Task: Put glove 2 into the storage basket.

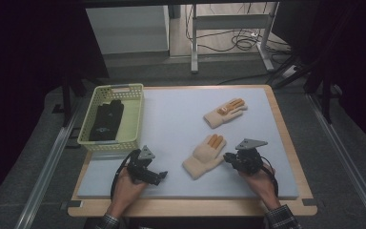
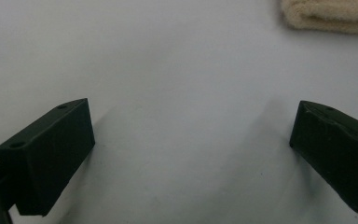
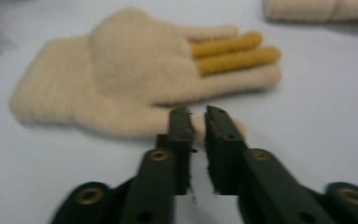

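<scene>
The right gripper (image 3: 197, 122) had its fingers (image 3: 179, 140) pinched together on the thumb of the near glove (image 3: 135, 74), a sliver of cream knit showing between them. The left gripper (image 2: 191, 135) stood with its fingers (image 2: 51, 154) wide apart over bare mat, nothing between them, the glove's cuff just beyond their reach. The near glove (image 1: 204, 156) lay flat on the pale mat (image 1: 181, 119) covering the desk (image 1: 286, 138), between the two grippers and toward the person's side. It looked soft, light and limp, likely to droop and fold when lifted by one point, and not fragile or slippery; the knit should give good purchase. The thumb served as a hold, though the cuff, thicker and ribbed, would probably carry the glove more evenly. Its long axis ran diagonally in the high view, cuff toward the near left, fingers with two orange tips pointing to the far right. A second glove (image 1: 225, 113) lay farther off on the mat, well apart, angled much the same way. A yellow basket (image 1: 136, 119) at the far left held a dark glove (image 1: 106, 121).
</scene>
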`<state>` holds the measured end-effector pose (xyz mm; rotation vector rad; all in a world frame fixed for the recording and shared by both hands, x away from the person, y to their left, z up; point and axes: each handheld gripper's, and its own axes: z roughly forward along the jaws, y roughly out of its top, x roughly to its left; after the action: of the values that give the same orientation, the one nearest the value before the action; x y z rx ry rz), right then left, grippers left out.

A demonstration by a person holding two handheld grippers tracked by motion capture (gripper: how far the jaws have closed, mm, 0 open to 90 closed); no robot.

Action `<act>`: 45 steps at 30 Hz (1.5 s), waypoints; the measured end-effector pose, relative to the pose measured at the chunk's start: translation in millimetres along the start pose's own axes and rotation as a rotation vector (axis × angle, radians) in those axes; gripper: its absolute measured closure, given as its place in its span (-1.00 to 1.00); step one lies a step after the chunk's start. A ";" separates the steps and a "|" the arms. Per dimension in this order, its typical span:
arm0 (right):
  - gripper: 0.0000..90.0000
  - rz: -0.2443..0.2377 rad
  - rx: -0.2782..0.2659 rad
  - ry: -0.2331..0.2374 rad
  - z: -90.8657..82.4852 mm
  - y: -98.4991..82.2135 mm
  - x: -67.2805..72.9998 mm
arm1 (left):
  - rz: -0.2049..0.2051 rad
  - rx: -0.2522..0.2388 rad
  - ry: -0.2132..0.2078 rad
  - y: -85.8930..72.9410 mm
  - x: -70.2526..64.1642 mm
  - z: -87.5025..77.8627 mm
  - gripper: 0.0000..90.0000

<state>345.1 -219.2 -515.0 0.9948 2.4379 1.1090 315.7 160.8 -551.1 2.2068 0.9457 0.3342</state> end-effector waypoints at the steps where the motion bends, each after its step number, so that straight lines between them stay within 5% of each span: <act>1: 0.91 0.003 0.003 0.003 0.9 -1.8 -0.3 | 0.000 0.000 0.000 0.0 0.0 0.0 -1.00; 7: 0.95 0.002 0.020 -0.013 15.2 -4.6 -1.4 | 0.000 0.000 0.000 0.0 0.0 0.0 -1.00; 18: 0.90 -0.001 0.019 -0.042 45.9 22.4 -13.0 | 0.000 0.000 0.000 0.0 0.0 0.0 -1.00; 27: 0.89 0.013 0.003 -0.008 74.9 44.4 -13.9 | 0.000 0.001 0.000 0.0 0.1 0.0 -1.00; 32: 0.78 -0.026 0.011 0.002 82.2 54.1 -11.4 | 0.000 0.000 0.000 -0.1 0.0 0.0 -1.00; 38: 0.43 0.056 -0.026 -0.092 68.7 63.3 -43.1 | 0.000 0.001 -0.001 0.0 0.2 0.0 -1.00; 45: 0.12 0.123 -0.042 -0.191 75.1 81.8 -81.5 | 0.000 0.001 -0.001 0.0 0.2 0.0 -1.00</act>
<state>480.6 -195.9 -505.9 1.1930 2.2196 1.0463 315.9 160.9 -551.1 2.2076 0.9456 0.3324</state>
